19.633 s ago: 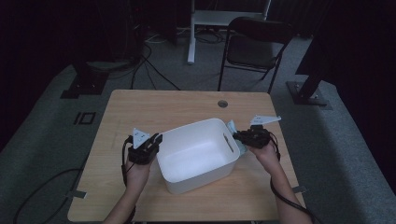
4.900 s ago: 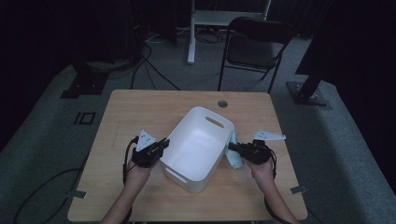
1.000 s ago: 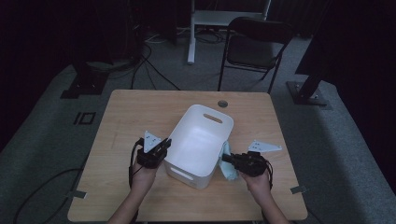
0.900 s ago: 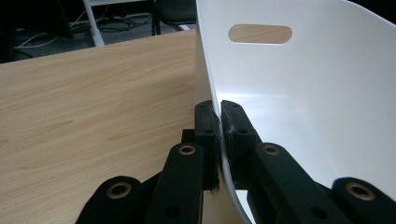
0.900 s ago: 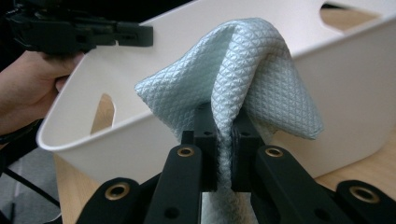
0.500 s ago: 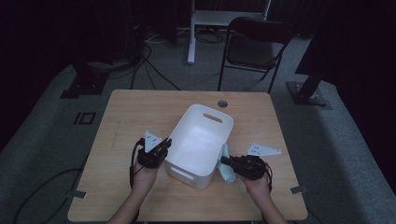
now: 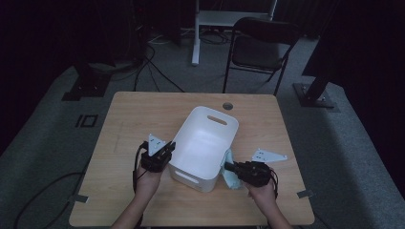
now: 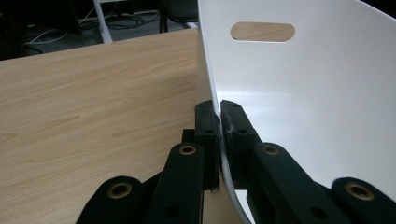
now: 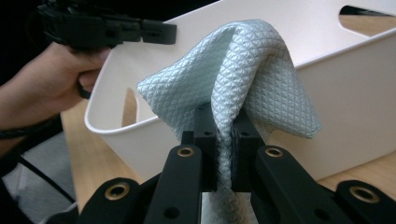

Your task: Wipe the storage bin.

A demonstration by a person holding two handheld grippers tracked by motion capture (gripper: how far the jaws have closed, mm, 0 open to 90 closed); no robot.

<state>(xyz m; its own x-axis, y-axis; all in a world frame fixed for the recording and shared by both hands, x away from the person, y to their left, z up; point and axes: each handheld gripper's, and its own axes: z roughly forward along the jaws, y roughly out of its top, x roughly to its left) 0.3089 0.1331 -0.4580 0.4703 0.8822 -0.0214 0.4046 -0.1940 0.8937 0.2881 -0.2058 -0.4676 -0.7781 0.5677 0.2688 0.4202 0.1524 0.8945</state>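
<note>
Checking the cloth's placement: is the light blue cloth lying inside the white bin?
No, the cloth is pinched in the right tongs against the bin's outer wall.

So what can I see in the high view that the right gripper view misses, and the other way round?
The high view alone takes in the whole wooden table, the black chair behind it, and a grey three-cornered plate above the right gripper.

The right gripper view alone gives the close detail: the pale blue cloth has a quilted diamond weave and is pinched between the jaws, draped against the tub's outer wall.

Both show the white tub, the cloth, and the left gripper clamped on the tub's far rim.
</note>
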